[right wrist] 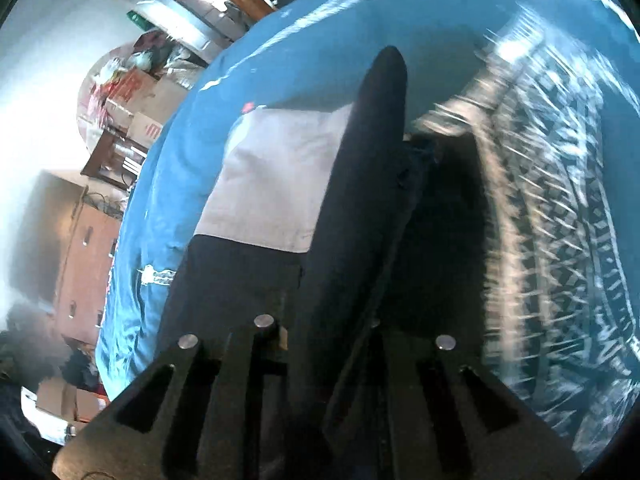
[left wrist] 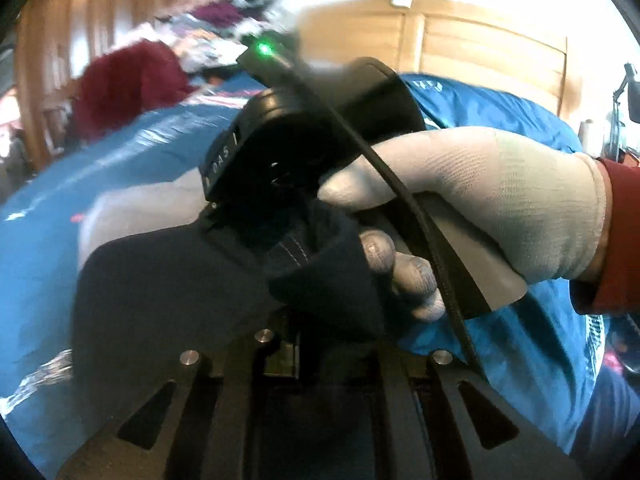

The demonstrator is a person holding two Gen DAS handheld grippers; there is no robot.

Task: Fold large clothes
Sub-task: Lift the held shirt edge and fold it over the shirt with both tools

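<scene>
Blue patterned bedspread [left wrist: 100, 184] filled the left wrist view; at 6 o'clock the left gripper [left wrist: 280, 272] had its jaws closed on dark navy cloth [left wrist: 168, 280], while a white-gloved hand [left wrist: 500, 200] held the right gripper's black body at centre.

Right wrist view: the right gripper [right wrist: 340, 240] had its jaws clamped on that dark navy cloth [right wrist: 360, 184], draped toward 12 o'clock over the bedspread [right wrist: 304, 32], beside a light grey folded garment [right wrist: 280, 176].

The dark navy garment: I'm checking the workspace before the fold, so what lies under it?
Under the dark navy garment lie a pale grey fabric piece and the blue patterned bedspread. How far the grey piece extends beneath is covered.
</scene>
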